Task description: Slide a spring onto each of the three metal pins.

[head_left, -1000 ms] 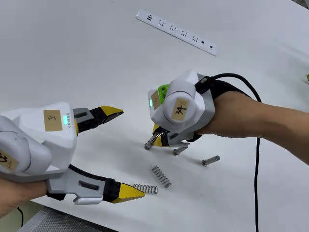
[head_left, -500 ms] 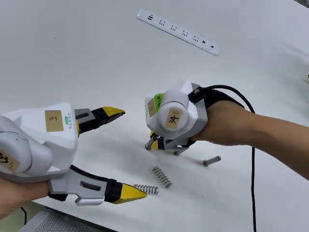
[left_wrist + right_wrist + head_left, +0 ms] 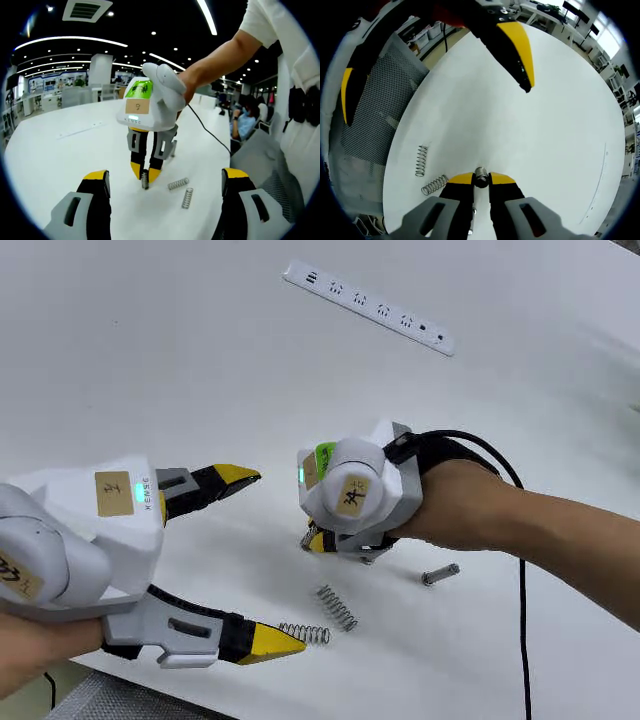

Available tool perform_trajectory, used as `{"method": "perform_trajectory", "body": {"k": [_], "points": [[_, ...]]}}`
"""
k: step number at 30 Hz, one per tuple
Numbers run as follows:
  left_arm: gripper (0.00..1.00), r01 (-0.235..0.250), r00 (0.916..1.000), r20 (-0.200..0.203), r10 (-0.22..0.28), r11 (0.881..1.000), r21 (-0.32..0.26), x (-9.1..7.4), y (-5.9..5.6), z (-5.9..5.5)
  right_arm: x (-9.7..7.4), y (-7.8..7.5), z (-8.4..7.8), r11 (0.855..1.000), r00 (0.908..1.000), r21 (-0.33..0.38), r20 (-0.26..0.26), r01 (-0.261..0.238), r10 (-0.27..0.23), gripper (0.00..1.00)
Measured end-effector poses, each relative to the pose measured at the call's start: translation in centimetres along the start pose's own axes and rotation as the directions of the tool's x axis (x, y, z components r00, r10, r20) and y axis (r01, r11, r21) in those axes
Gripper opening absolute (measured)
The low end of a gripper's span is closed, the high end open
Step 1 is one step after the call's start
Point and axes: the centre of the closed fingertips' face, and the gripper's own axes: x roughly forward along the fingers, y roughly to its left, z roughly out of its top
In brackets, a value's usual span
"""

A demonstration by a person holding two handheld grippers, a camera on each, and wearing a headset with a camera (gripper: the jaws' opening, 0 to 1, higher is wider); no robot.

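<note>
My right gripper (image 3: pixel 316 538) points down at the white table (image 3: pixel 150 360) and is shut on a metal pin with a spring around it (image 3: pixel 145 179), which stands upright with its tip on the surface. The same pin end (image 3: pixel 481 176) sits between my right gripper's (image 3: pixel 481 179) yellow tips. Two loose springs (image 3: pixel 336 606) (image 3: pixel 303 632) lie just in front, and they also appear in the left gripper view as springs (image 3: pixel 178 183) (image 3: pixel 187 197). A bare pin (image 3: pixel 440 573) lies to the right. My left gripper (image 3: pixel 255 560) is open, its jaws spread wide around this area.
A white power strip (image 3: pixel 365 305) lies at the far side of the table. The table's near edge (image 3: pixel 110 675) runs just under my left gripper. A black cable (image 3: pixel 524 620) trails from the right gripper across the table. Mesh chairs (image 3: pixel 385 100) stand beyond the edge.
My right gripper has tipped downward and shifted slightly left, bringing the sprung pin from slanted to upright on the table. The left gripper has stayed open and nearly still.
</note>
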Motion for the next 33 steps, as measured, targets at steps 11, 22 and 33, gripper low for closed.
{"method": "perform_trajectory", "body": {"k": [11,22,33], "points": [[0.94,0.001,1.0,-0.001,-0.001,1.0,0.001,0.1,-0.1,0.2,0.2,-0.1,-0.2,1.0,1.0,0.0,-0.001,-0.001,0.001,0.16],[0.93,0.003,1.0,-0.006,-0.003,1.0,0.002,0.2,-0.2,-0.1,-0.4,-0.1,0.1,1.0,0.9997,0.006,0.022,0.008,-0.008,0.22],[0.93,0.009,0.9998,-0.02,-0.009,1.0,0.011,0.0,-0.1,-0.4,-3.6,-0.2,0.4,0.995,0.9918,0.079,0.106,0.062,-0.071,0.34]]}}
